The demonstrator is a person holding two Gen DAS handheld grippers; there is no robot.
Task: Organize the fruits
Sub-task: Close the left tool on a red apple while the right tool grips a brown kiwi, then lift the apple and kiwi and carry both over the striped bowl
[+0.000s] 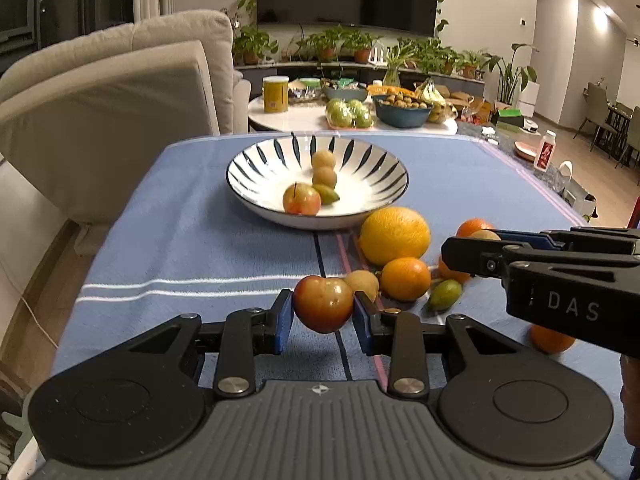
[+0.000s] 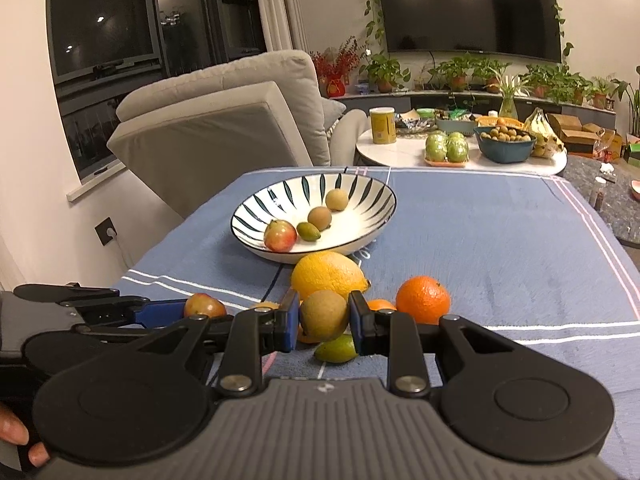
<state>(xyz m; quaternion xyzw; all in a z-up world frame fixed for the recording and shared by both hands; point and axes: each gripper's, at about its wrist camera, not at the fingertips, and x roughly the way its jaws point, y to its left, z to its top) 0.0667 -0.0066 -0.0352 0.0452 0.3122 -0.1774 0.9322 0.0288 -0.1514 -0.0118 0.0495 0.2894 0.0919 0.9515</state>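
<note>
My left gripper [image 1: 323, 312] is shut on a small red apple [image 1: 323, 304], its blue pads pressed to both sides, a little above the blue cloth. My right gripper [image 2: 324, 318] is shut on a round tan fruit [image 2: 323, 315]. A striped bowl [image 1: 260, 160] stands beyond, holding another red apple [image 1: 301, 199], two tan fruits and a small green one. Loose on the cloth lie a big yellow citrus [image 1: 394, 235], an orange [image 1: 405, 279], a tan fruit [image 1: 362, 285] and a green fruit [image 1: 444, 295]. In the right wrist view an orange [image 2: 423, 299] and a green fruit [image 2: 335, 349] sit near my fingers.
A grey armchair [image 1: 108, 92] stands left of the table. Behind it, a round white table [image 1: 296, 118] carries a yellow can, green apples and a blue bowl of fruit. Potted plants line a shelf under a television. A person's fingers [image 2: 16, 440] show at the lower left.
</note>
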